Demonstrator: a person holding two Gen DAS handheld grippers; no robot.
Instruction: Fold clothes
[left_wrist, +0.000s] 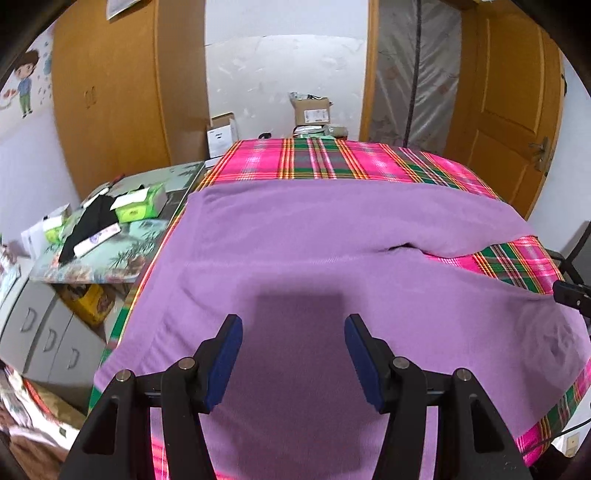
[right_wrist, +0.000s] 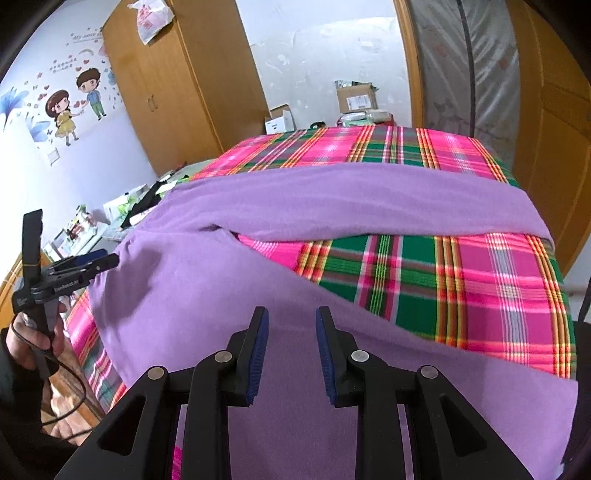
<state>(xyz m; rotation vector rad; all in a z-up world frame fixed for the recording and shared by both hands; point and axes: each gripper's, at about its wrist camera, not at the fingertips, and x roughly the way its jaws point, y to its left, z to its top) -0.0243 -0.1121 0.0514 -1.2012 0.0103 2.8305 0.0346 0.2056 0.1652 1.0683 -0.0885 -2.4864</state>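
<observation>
Nearest in the left wrist view, the left claw (left_wrist: 293, 332) stands spread wide with nothing between its blue ribbed pads, hanging above the purple garment (left_wrist: 332, 240); its shadow falls as a dark block on the cloth just ahead, so it is clear of the fabric, not pressing it. The right claw (right_wrist: 291, 325) is partly spread, a narrower gap, and likewise pinches nothing; purple cloth shows through the gap from below.

The garment, probably a knit top or sweater, lies spread over a surface covered by the plaid cloth (right_wrist: 461, 288), taking up the near and left part of it. It looks soft, matte and finely ribbed, with shallow wrinkles. One long band of it runs across the far side, likely a sleeve or a part laid over, and where this meets the body a dark fold opening shows. Laying it flat like this suits folding: edges are reachable from the near side.

The plaid is smooth, woven in hot pink, green and yellow stripes. In the right wrist view, a hand (right_wrist: 33, 339) holds the left tool's handle beside the near left edge.

Beyond stand a cluttered side worktop (left_wrist: 122, 251), cardboard boxes (left_wrist: 312, 110) and orange wooden wardrobe doors (left_wrist: 110, 92).
</observation>
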